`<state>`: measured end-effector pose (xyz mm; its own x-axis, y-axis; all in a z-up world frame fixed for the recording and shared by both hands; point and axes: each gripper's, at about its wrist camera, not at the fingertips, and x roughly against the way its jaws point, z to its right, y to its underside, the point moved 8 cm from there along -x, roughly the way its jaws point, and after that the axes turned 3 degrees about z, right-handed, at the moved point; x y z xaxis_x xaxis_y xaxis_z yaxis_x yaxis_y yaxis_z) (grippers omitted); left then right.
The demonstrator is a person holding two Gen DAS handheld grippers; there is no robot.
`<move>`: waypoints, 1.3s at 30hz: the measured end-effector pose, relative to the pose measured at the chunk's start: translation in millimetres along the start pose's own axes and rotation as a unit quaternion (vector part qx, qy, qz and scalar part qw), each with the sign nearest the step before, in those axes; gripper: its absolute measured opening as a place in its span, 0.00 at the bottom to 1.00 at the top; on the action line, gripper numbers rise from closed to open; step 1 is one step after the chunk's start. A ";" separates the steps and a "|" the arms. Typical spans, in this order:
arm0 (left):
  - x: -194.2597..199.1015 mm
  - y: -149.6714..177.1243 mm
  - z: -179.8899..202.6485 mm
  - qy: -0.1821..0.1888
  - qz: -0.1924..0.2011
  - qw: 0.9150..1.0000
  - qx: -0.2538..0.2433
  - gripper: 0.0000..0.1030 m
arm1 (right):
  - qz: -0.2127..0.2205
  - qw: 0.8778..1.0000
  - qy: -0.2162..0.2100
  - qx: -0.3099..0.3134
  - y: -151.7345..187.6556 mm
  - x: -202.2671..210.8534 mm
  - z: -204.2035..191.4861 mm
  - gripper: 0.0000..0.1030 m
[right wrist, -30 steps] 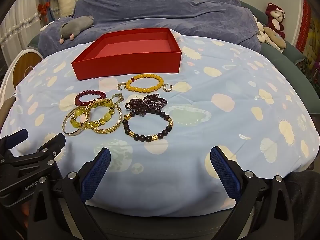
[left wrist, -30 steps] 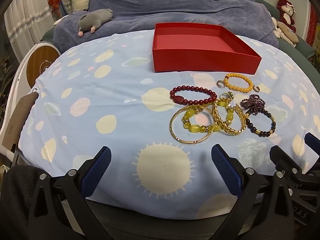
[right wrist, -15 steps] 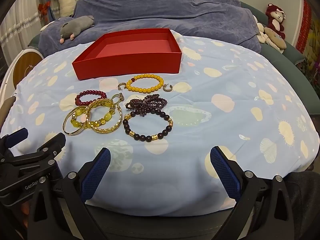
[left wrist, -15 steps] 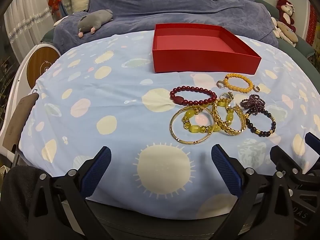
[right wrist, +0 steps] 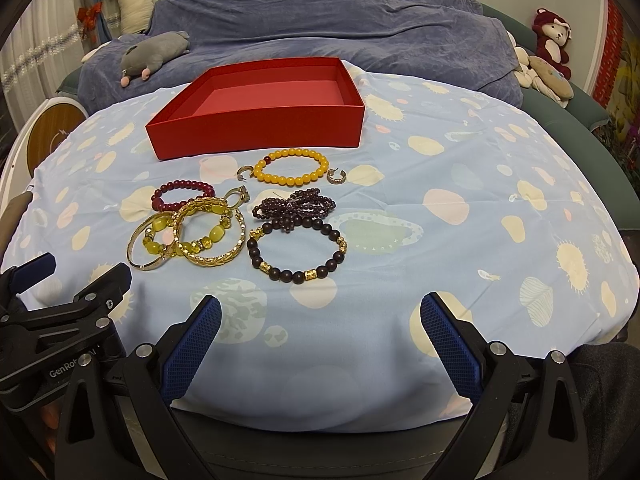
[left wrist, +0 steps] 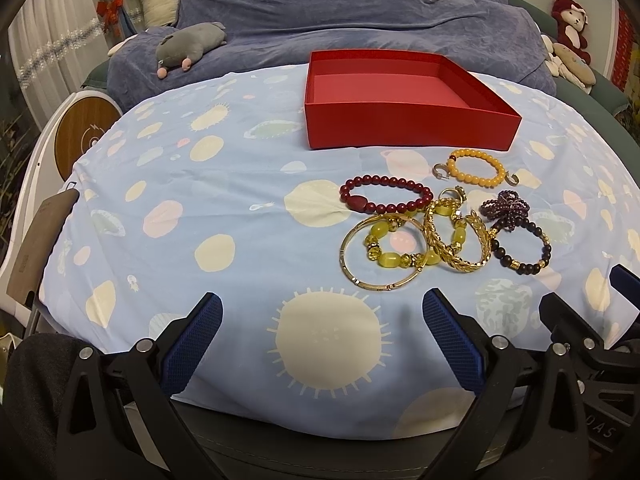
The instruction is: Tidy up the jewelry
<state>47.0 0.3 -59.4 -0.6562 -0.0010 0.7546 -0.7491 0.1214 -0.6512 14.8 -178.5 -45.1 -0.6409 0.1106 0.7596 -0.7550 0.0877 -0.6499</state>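
An empty red box [left wrist: 408, 120] [right wrist: 260, 136] stands at the back of the blue spotted cloth. In front of it lie an orange bead bracelet [right wrist: 294, 166], a dark red bead bracelet [left wrist: 386, 198], gold bangles [left wrist: 380, 254] [right wrist: 208, 236] over a yellow stone bracelet, a purple bead cluster [right wrist: 294, 208] and a dark bead bracelet [right wrist: 298, 252]. Two small earrings flank the orange bracelet. My left gripper [left wrist: 320, 340] and right gripper [right wrist: 320, 340] are open and empty, near the table's front edge, short of the jewelry.
The table's cloth [left wrist: 200, 220] drops off at the front edge. A blue blanket with a grey plush toy [left wrist: 188, 48] lies behind the box. Stuffed toys [right wrist: 552, 40] sit at the far right. A round wooden disc [left wrist: 84, 136] stands at the left.
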 end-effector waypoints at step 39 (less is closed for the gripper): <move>-0.1 -0.5 -1.3 -0.001 -0.001 1.000 0.002 0.93 | 0.003 1.000 0.001 0.001 -0.6 1.3 -0.5 0.93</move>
<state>47.6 1.5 -59.1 -0.6550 -0.0037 0.7557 -0.7507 0.1172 -0.6501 14.5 -177.9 -43.7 -0.6451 0.1128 0.7557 -0.7516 0.0846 -0.6542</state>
